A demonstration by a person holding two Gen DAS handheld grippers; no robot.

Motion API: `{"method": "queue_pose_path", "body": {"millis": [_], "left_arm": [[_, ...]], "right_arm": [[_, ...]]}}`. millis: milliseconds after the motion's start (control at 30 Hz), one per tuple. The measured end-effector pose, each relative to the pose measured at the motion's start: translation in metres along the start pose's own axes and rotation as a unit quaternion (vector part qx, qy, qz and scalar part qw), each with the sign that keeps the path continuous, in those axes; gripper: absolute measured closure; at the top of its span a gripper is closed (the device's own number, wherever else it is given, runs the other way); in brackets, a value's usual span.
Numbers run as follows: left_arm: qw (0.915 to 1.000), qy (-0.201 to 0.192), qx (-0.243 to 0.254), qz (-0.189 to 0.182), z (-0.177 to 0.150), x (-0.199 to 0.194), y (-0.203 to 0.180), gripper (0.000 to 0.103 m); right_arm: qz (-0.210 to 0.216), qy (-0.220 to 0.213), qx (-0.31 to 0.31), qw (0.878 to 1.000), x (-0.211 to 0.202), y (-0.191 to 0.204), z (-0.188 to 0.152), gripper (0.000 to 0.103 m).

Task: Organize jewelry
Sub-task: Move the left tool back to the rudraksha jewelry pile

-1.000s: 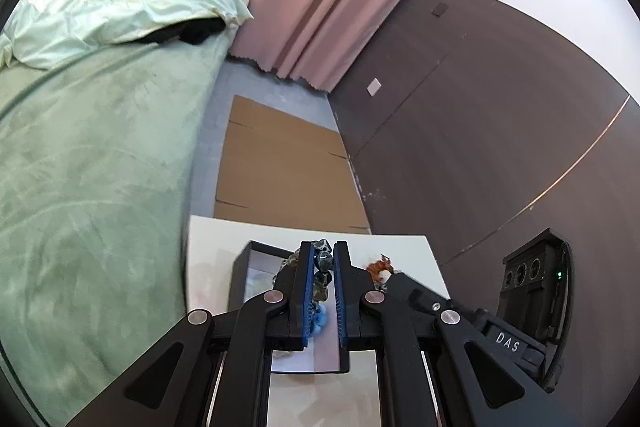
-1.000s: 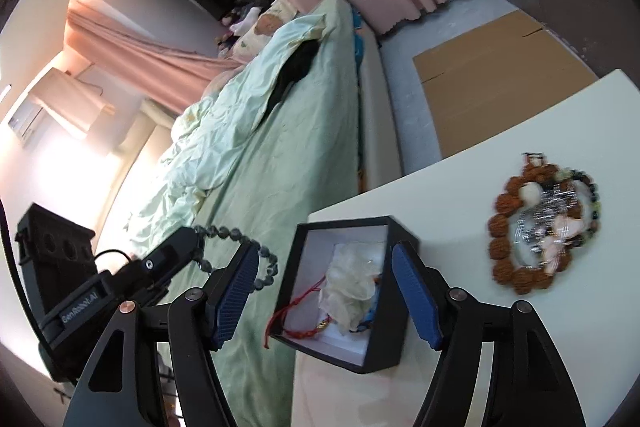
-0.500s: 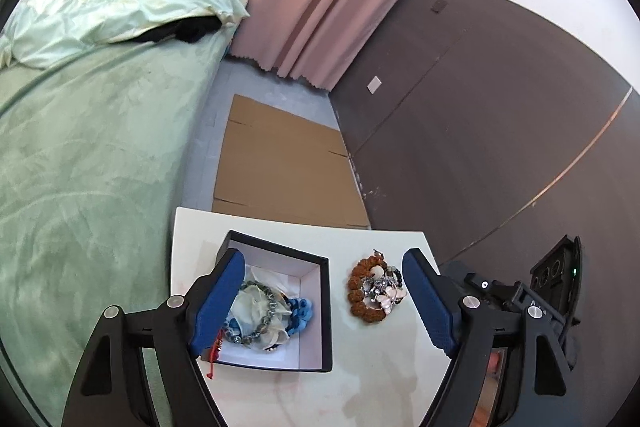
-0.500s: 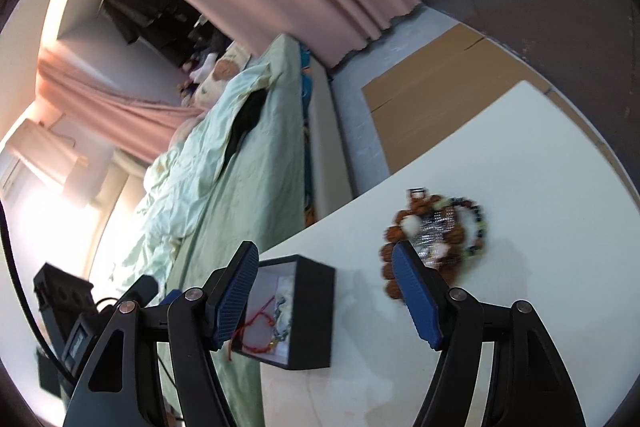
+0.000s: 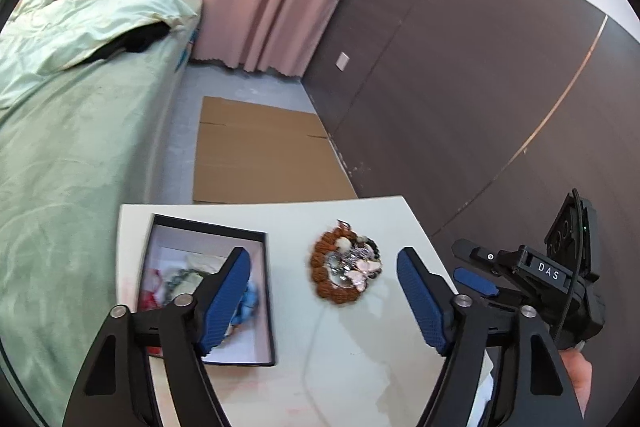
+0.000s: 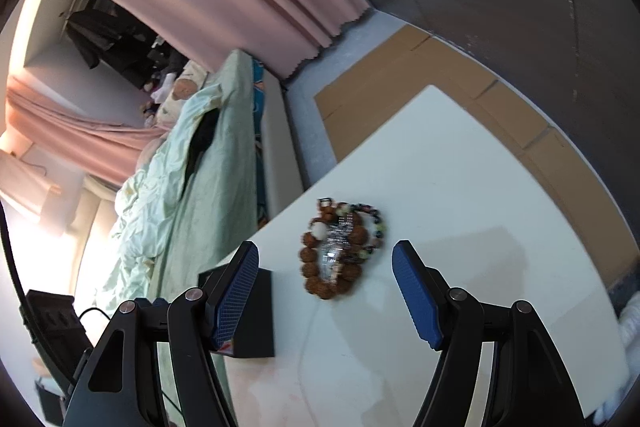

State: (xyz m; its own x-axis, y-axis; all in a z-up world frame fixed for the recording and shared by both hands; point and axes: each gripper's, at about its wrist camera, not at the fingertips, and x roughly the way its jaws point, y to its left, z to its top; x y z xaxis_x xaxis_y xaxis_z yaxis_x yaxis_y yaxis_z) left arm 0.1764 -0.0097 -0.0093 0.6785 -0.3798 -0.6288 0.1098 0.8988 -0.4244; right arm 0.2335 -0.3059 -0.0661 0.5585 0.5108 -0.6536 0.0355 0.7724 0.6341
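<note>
- My left tongs (image 5: 322,301) stand wide and hold nothing; their left pad hangs over the box (image 5: 269,297), and the pile (image 5: 345,267) of bracelets sits between the pads toward 12 o'clock.
- My right tongs (image 6: 325,293) are wide too, empty, with the same pile (image 6: 340,247) between the pads at about 12 o'clock, on the table (image 6: 460,187).
- The box is at 9 o'clock of the pile, well apart from it, with a beaded bracelet (image 5: 182,277) and other pieces inside.
- Risk as I judge it: both tongs aim at one pile, so they could knock together there.
- The pieces are heaped and look tangled; pinching one strand may drag the rest off the table's edge.
- Against a second ago: my left tongs were then clamped on the beaded bracelet above the box. Now it lies in the box and the tongs have spread and swung right.
- My right tongs were framing the box then; they have shifted to the pile.
</note>
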Motion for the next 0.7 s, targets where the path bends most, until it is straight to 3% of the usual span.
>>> {"method": "queue_pose_path", "body": {"millis": [100, 333, 700], "left_arm": [[0.9998, 0.014, 0.015, -0.006, -0.005, 0.013, -0.012, 0.045], [0.9985, 0.041, 0.034, -0.013, -0.014, 0.045, -0.033, 0.065], [0.9974, 0.064, 0.033, -0.013, -0.022, 0.087, -0.050, 0.077]], "right_arm": [[-0.005, 0.011, 0.015, 1.000, 0.000, -0.013, 0.001, 0.033], [-0.004, 0.010, 0.031, 0.999, -0.006, -0.031, 0.008, 0.036], [0.014, 0.022, 0.053, 0.998, 0.002, -0.039, 0.018, 0.041]]}}
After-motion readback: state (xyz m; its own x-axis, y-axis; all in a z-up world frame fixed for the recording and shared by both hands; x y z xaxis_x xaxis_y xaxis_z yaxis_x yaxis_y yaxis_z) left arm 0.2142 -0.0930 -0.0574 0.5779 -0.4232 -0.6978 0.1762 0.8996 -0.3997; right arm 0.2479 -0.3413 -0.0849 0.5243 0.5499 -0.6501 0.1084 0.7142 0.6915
